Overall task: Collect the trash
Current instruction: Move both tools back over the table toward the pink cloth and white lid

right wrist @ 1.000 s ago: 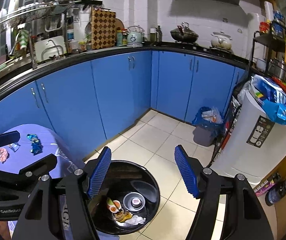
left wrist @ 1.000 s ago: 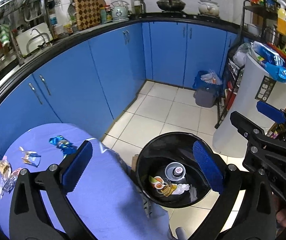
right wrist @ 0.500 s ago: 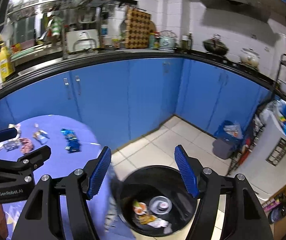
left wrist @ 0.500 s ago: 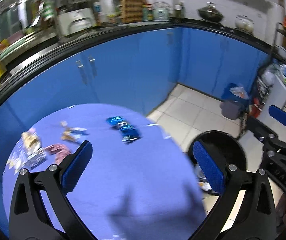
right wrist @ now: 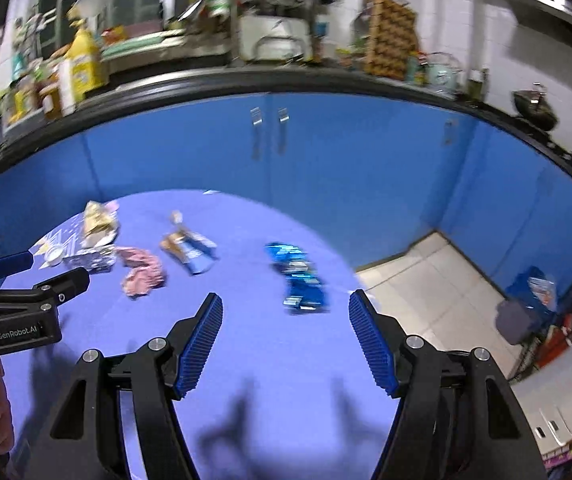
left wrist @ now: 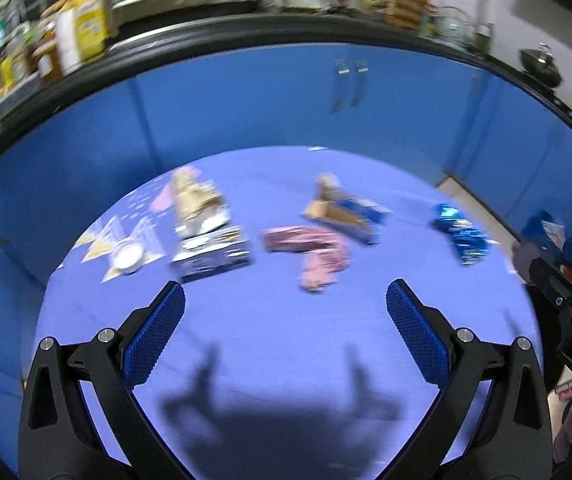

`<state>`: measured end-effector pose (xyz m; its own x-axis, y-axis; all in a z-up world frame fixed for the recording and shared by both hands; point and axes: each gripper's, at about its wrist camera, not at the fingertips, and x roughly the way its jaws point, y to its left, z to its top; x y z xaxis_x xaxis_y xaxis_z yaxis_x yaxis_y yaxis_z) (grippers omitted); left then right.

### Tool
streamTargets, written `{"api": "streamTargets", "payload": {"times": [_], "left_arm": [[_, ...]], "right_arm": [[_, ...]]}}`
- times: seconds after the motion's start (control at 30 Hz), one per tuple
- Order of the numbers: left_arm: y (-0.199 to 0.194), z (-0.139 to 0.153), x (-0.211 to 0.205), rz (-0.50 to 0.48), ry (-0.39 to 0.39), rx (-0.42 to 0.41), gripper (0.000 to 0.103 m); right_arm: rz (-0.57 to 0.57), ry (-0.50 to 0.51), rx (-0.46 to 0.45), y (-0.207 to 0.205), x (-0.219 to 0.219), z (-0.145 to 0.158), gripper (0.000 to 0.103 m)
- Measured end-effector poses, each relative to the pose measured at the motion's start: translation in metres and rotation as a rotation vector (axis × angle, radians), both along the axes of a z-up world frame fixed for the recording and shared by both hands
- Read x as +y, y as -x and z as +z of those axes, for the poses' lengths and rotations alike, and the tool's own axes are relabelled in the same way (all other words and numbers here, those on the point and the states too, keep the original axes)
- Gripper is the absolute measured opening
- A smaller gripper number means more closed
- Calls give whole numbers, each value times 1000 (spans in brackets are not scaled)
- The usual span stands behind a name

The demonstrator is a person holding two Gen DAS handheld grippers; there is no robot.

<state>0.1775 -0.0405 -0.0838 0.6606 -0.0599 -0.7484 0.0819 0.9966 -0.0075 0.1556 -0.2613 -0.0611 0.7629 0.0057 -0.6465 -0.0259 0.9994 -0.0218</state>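
Both the left gripper (left wrist: 285,328) and right gripper (right wrist: 286,340) hang open and empty above the table (left wrist: 286,360).

Your left wrist camera is looking forward and steeply down between the left tongs (left wrist: 286,312), facing the blue tabletop (left wrist: 278,344) from close above, with the blue cabinets (left wrist: 286,92) behind. Your right wrist camera is sitting further right, looking down between the right tongs (right wrist: 286,320) and taking in the tiled floor (right wrist: 437,280). Both views are sharing the tabletop's scattered wrappers (left wrist: 317,252) and the cabinets; each is catching the other tongs at its edge.
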Motion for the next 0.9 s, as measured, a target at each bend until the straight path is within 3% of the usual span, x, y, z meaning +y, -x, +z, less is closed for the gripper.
{"api": "streamTargets", "payload": {"times": [0.37, 0.67, 0.9], "left_arm": [[-38, -40, 103, 140, -15, 79, 99], [-55, -53, 126, 138, 3, 78, 99], [-72, -55, 150, 209, 23, 77, 99]], "right_arm": [[151, -14, 103, -67, 94, -43, 64], [159, -29, 157, -106, 123, -61, 64], [175, -4, 192, -120, 133, -79, 64]]}}
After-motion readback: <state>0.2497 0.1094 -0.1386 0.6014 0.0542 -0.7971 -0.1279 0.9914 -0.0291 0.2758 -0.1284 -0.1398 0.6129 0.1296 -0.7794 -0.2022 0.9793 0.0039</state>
